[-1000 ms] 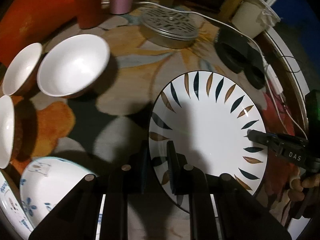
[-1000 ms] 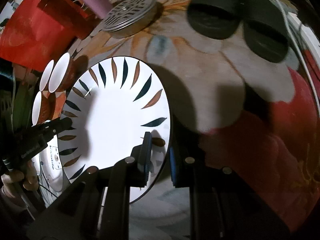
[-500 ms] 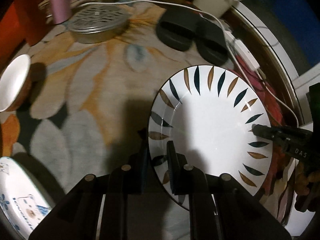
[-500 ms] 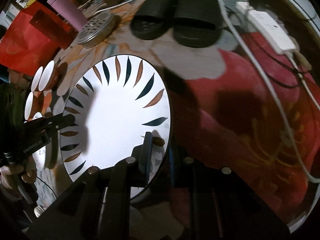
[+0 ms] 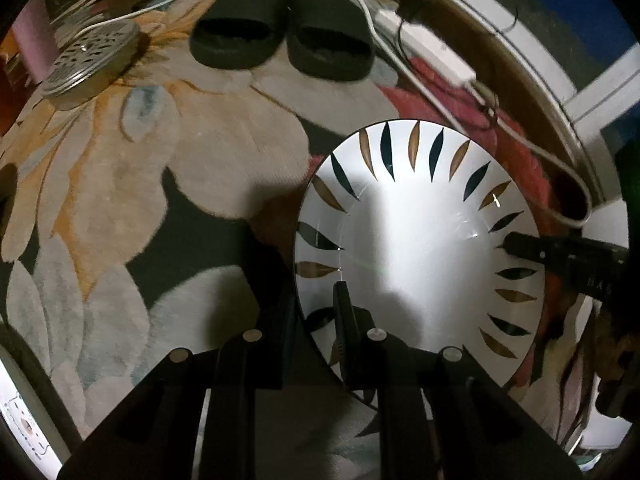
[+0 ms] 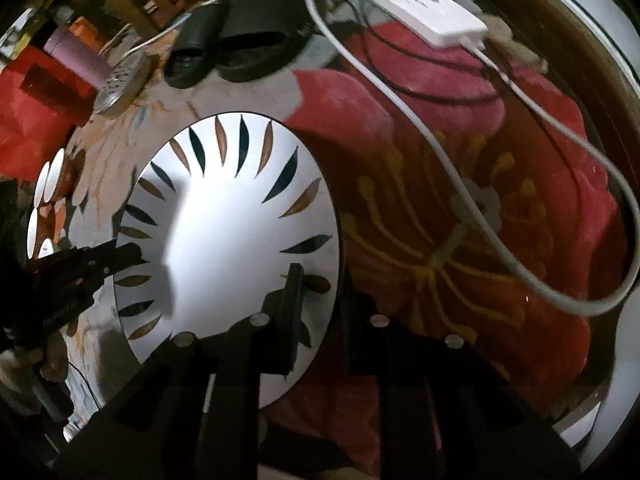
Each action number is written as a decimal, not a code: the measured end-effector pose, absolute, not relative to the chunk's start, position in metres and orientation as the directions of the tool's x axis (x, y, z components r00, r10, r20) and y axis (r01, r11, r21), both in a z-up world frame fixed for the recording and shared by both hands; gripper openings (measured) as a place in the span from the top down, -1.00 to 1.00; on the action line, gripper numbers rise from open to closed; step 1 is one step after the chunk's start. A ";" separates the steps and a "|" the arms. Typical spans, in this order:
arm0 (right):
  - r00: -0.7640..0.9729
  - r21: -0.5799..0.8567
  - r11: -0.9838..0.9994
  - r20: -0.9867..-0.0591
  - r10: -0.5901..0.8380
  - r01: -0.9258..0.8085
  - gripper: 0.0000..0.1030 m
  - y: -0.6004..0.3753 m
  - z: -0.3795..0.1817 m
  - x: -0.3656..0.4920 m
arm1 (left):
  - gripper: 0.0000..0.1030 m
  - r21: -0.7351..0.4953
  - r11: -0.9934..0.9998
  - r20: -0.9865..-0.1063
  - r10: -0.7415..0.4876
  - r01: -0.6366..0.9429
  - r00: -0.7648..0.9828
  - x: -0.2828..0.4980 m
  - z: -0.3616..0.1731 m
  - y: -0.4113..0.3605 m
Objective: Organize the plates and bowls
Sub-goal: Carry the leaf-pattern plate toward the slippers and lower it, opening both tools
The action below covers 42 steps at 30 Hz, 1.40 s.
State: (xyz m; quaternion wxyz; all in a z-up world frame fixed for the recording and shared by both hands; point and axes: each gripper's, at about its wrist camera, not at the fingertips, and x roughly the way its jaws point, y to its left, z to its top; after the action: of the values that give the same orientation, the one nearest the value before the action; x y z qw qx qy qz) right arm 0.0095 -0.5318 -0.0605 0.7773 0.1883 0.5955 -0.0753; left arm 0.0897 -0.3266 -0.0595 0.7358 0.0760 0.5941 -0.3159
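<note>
Two grippers share one load: the left gripper [image 5: 316,316] pinches the round white ceramic plate with dark and gold leaf marks [image 5: 420,248] at its 8 o'clock rim, the right gripper [image 6: 318,300] at 4 o'clock, keeping it level above the flowered rug [image 5: 120,184]

Plate [image 5: 420,248] I hold: glazed ceramic, glossy, smooth, small glints on painted leaf rim. My left gripper [image 5: 316,320] and right gripper [image 6: 316,304]: matt black plastic, dull silver pin heads on top. Rug [image 5: 140,184]: soft cloth pile, fuzzy, matt. Slippers [image 5: 280,44]: black rubbery material, matt. Round perforated lid [image 5: 90,60]: metal, dull sheen. Power strip [image 6: 424,12] and cable [image 6: 440,140]: smooth white plastic. Bowls [image 6: 48,184]: white, glossy inside.
</note>
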 end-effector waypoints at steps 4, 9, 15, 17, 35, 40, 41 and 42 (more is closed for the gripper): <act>0.240 0.210 0.906 -0.963 0.126 0.367 0.62 -0.532 -0.076 0.008 | 0.69 -0.247 0.796 -0.933 -0.350 0.552 0.088 0.084 -0.068 -0.327; 0.220 0.195 0.882 -0.970 0.107 0.429 0.61 -0.538 -0.081 0.005 | 0.66 -0.215 0.790 -0.935 -0.336 0.574 0.114 0.080 -0.061 -0.334; 0.235 0.116 0.908 -0.972 0.021 0.402 0.02 -0.529 -0.065 0.011 | -0.11 -0.270 0.786 -0.932 -0.359 0.556 0.054 0.083 -0.063 -0.327; 0.261 0.086 0.923 -0.965 -0.016 0.376 -0.34 -0.521 -0.057 0.012 | -0.39 -0.297 0.800 -0.926 -0.374 0.521 0.046 0.085 -0.062 -0.319; 0.297 0.201 0.935 -0.948 0.111 0.293 -1.00 -0.453 -0.048 0.035 | -0.99 -0.130 0.934 -0.949 -0.214 0.333 0.231 0.087 -0.029 -0.227; 0.294 0.223 0.936 -0.945 0.140 0.272 -1.00 -0.435 -0.048 0.039 | -0.99 -0.100 0.945 -0.958 -0.177 0.312 0.227 0.081 -0.029 -0.211; 0.294 0.225 0.937 -0.945 0.144 0.266 -1.00 -0.432 -0.048 0.039 | -0.99 -0.097 0.946 -0.959 -0.172 0.308 0.227 0.080 -0.030 -0.208; 0.294 0.228 0.939 -0.944 0.149 0.258 -1.00 -0.429 -0.047 0.040 | -0.99 -0.093 0.949 -0.960 -0.165 0.302 0.225 0.079 -0.030 -0.204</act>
State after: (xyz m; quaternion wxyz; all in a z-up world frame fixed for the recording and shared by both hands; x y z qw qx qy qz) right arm 0.0400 -0.4287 -0.0474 0.7859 0.1714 0.5931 -0.0346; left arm 0.0792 -0.2043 -0.0303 0.7806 0.0566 0.6041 -0.1498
